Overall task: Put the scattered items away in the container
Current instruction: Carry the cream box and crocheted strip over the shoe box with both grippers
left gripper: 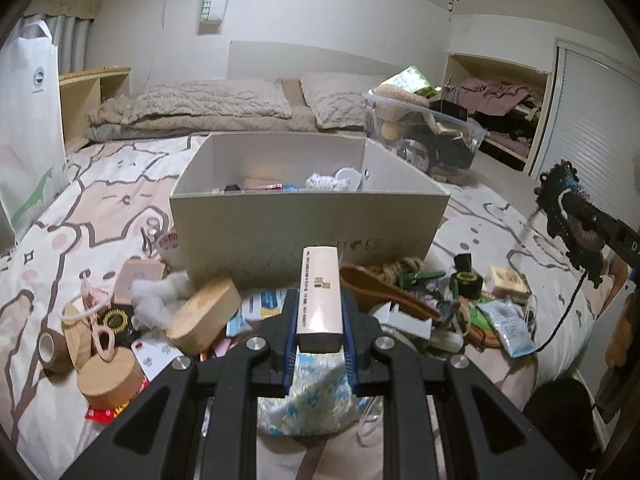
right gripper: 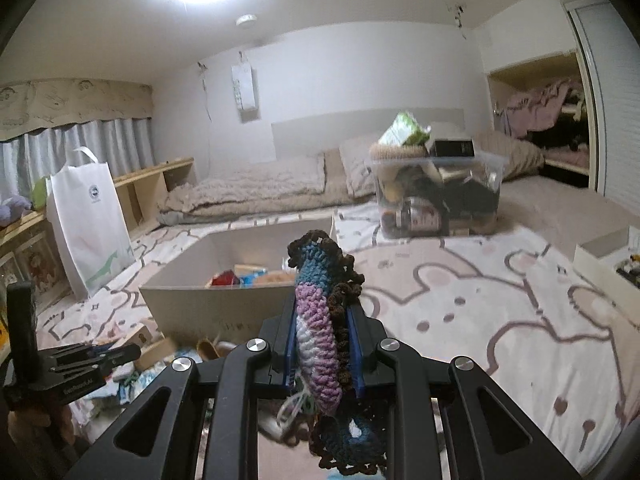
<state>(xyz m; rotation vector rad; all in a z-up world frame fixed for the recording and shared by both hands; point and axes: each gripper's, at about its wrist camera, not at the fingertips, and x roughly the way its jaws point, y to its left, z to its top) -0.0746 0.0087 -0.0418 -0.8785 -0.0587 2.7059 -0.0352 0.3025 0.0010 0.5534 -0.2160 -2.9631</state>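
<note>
Both Grippers Loaded Above the Clutter

Currently the container (left gripper: pixel 308 216), an open beige box, stands on the patterned bedspread (left gripper: pixel 100 196) toward the middle of the bed, with several small items already inside. Scattered items (left gripper: pixel 400 300) lie against its near wall, toward the bed's near edge. The left gripper (left gripper: pixel 320 320) is clamped on a slim pink carton (left gripper: pixel 321 292), held clear of the pile. The right gripper (right gripper: pixel 322 344) is clamped on a crocheted piece (right gripper: pixel 320 320) in purple, blue and brown. A clear storage bin (left gripper: pixel 424 136) sits beyond the container's far right corner.
</note>
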